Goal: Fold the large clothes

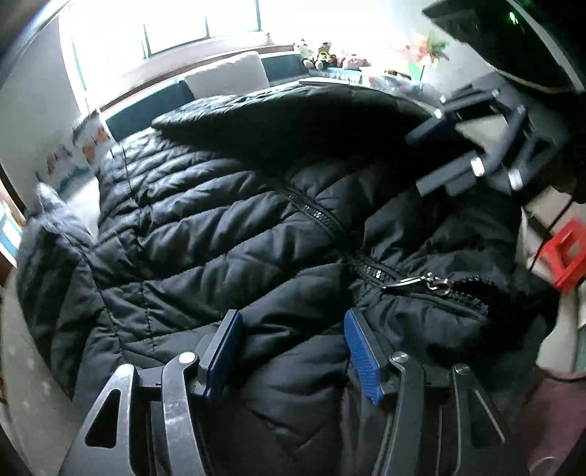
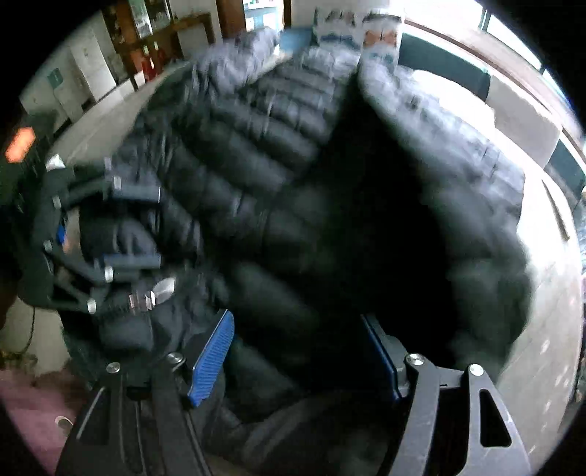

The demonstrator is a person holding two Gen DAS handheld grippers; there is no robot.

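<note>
- Jacket (image 1: 227, 227): black quilted puffer, spread across the light table (image 1: 33, 399), filling most of both wrist views.
- Zipper (image 1: 329, 219) runs diagonally across the front; we see the metal pull (image 1: 425, 282) lying near the lower right of the left wrist view.
- One flap of the jacket is folded over at the far side, its smooth dark lining (image 1: 311, 121) facing up.
- Left gripper (image 1: 293, 351): blue pads (image 1: 360, 351) apart, over the quilted fabric just below the zipper. Fabric shows in the gap, and we see no pad pressing on it.
- Right gripper (image 2: 304, 355): jaws wide apart above the jacket (image 2: 256, 183), nothing clamped. This view is motion-blurred.
- Each gripper shows in the other's camera: the right one (image 1: 450, 153) at the upper right over the folded flap, the left one (image 2: 143, 230) at the left edge over the jacket.
- Background in the left wrist view: bright window (image 1: 175, 25), white cushion (image 1: 227, 77), plush toys (image 1: 322, 53), red stool (image 1: 566, 256) off the right table edge.
</note>
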